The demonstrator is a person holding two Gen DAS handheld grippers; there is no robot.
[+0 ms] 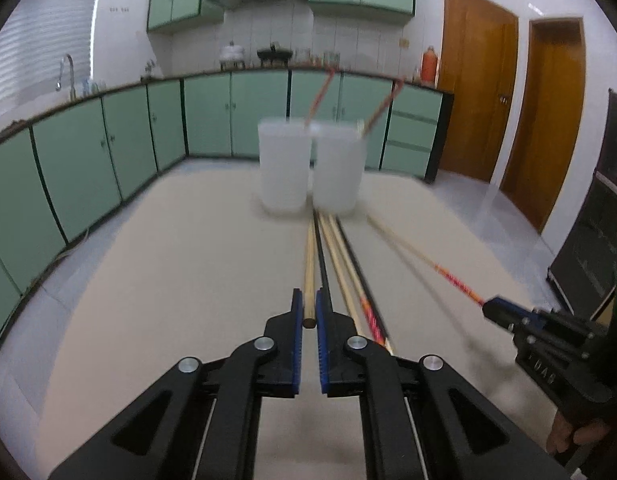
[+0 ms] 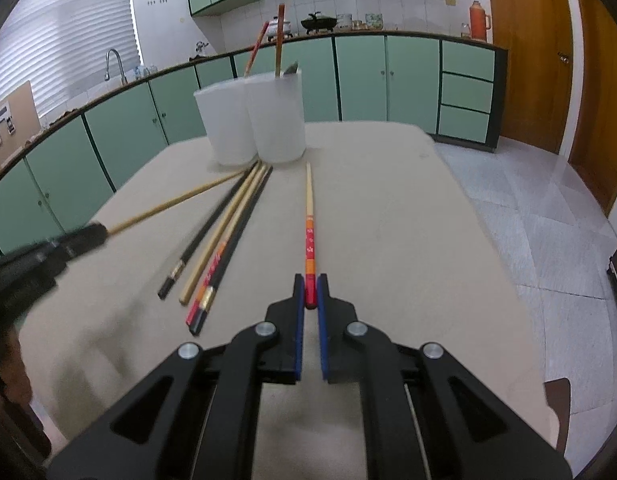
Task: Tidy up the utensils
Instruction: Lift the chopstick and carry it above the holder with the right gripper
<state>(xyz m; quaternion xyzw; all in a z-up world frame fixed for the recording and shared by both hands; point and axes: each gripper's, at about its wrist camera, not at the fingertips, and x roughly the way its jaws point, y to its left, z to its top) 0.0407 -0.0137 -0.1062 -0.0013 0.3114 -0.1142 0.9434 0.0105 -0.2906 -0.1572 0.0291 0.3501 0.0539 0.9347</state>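
My left gripper is shut on the thick end of a plain wooden chopstick, which points toward two white cups. In the right wrist view that left gripper shows at the left edge with the same wooden chopstick. My right gripper is shut on the red end of a red-and-orange patterned chopstick. Several chopsticks, black, wooden and red-patterned, lie side by side on the beige table. Both white cups hold utensils that stick out of their tops.
Green kitchen cabinets run along the far wall and the left side. Wooden doors stand at the right. A tiled floor lies past the table's right edge. A person's hand shows at the lower right of the left wrist view.
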